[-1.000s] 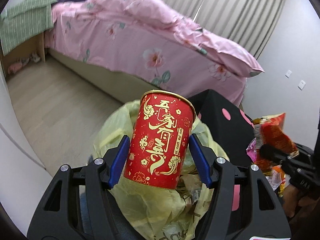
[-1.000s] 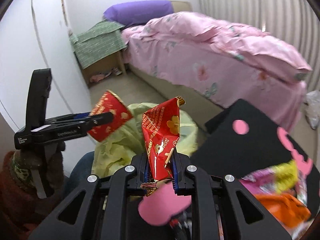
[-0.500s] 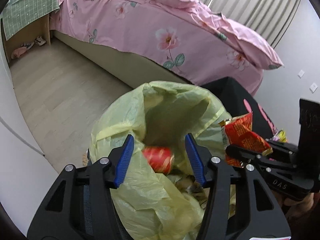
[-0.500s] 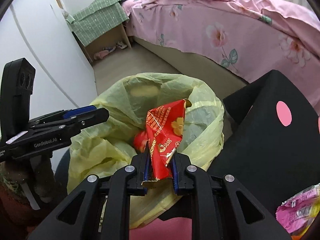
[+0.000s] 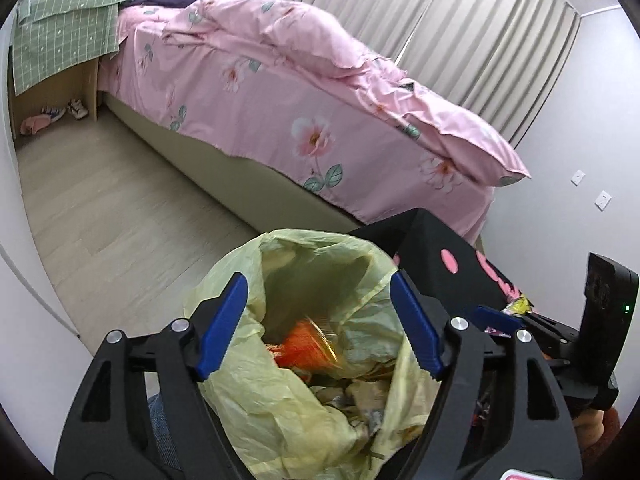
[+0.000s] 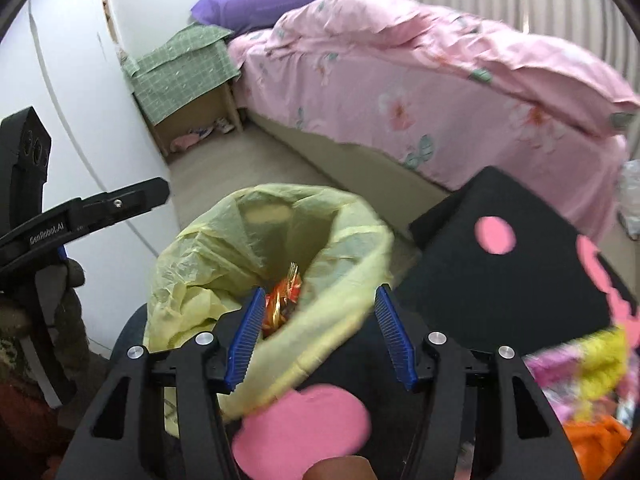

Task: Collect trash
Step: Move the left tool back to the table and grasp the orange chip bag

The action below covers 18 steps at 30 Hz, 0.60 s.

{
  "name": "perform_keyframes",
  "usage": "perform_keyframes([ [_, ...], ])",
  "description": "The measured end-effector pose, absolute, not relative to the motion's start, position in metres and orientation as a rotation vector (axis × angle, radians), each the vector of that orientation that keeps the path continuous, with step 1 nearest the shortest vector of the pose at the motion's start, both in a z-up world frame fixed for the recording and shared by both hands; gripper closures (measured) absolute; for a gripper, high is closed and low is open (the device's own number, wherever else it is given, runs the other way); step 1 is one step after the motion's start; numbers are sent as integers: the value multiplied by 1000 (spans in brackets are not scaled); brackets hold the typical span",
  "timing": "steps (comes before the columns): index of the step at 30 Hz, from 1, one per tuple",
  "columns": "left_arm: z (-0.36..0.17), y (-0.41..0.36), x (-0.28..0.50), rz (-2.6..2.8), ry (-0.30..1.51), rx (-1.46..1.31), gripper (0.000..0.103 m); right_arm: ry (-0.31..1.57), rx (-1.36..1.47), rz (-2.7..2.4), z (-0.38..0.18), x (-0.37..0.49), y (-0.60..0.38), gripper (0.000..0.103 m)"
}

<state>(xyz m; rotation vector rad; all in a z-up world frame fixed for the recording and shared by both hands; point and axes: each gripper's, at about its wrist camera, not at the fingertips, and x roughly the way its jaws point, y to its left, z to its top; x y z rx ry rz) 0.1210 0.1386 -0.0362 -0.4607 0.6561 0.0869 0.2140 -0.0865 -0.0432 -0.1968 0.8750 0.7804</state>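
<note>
A yellow trash bag [image 5: 288, 396] [image 6: 224, 264] stands wide-mouthed right below both grippers. Inside it falls a blurred red and gold snack wrapper [image 5: 308, 346] [image 6: 284, 296] among other crumpled rubbish. My left gripper [image 5: 320, 324] hovers over the bag's mouth, its jaws opening, with nothing between the blue pads. My right gripper [image 6: 320, 332] hangs over the bag's near rim, jaws opening too, and the wrapper is free of its pads. The red can is out of sight. The left gripper [image 6: 120, 204] shows at the left edge of the right wrist view.
A black table [image 6: 520, 280] with pink dots holds more wrappers [image 6: 580, 368] at the right. A bed [image 5: 320, 120] with pink bedding stands beyond the wooden floor [image 5: 120, 208]. A bedside stand under a green cloth [image 5: 60, 48] is far left.
The left gripper let the red can drop into the bag and widened. The right gripper moved over the bag, opened, and released the red wrapper, which now falls inside.
</note>
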Motion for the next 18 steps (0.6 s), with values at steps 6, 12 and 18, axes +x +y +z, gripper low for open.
perform_keyframes([
  [6,-28,101,115,-8,668,-415,33,781,-182,640,-15,190,-159,48],
  [12,-40,16,119,-297,773,-296,33,708,-155,501,1,158,-236,45],
  [18,-72,-62,124,-329,880,-126,36,698,-101,434,-8,126,-300,36],
])
